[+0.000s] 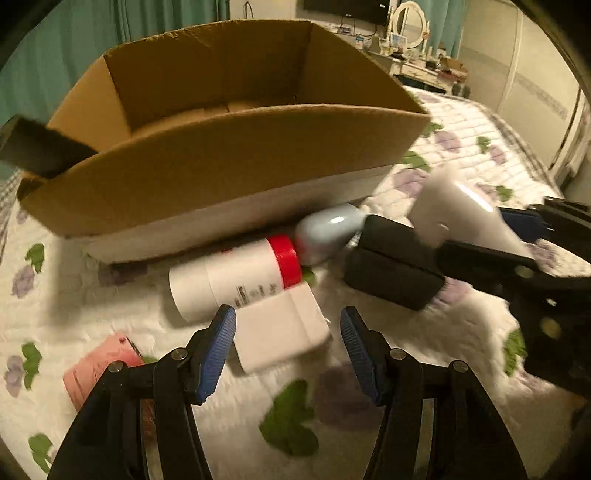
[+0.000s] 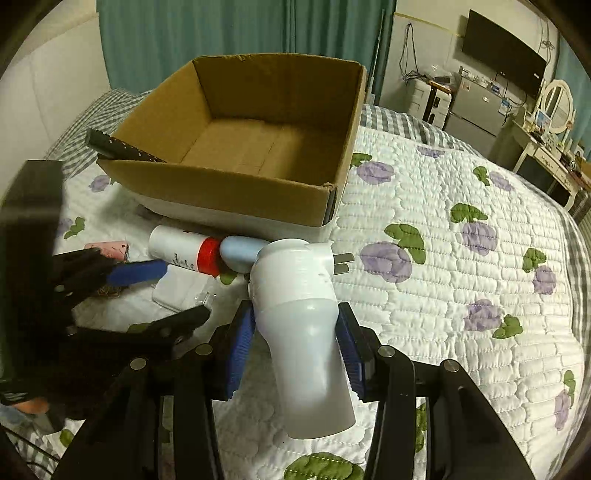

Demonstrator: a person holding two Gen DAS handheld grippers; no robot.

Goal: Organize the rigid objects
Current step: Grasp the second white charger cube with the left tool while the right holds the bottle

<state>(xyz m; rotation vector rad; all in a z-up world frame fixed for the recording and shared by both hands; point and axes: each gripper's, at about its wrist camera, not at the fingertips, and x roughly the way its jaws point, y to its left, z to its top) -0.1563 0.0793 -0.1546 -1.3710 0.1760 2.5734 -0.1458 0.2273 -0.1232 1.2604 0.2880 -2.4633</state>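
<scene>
Clamped in the right gripper point(image 2: 295, 339), the white plug-in device point(image 2: 299, 314) is pointed lengthwise toward the cardboard box point(image 2: 236, 192) directly ahead; the left gripper point(image 1: 288, 350) is held open.

Teal curtains point(image 2: 240, 29) hang behind a bed point(image 2: 461, 258) with a floral quilt. A dark wall-mounted screen point(image 2: 504, 53) sits above a white dressing table point(image 2: 546, 155) with an oval mirror point(image 2: 557, 105).

Floral quilt point(image 2: 443, 206), teal curtains point(image 2: 207, 33), wall television point(image 2: 502, 51) — oval mirror point(image 2: 558, 105) on cluttered white dresser point(image 2: 546, 155)
</scene>
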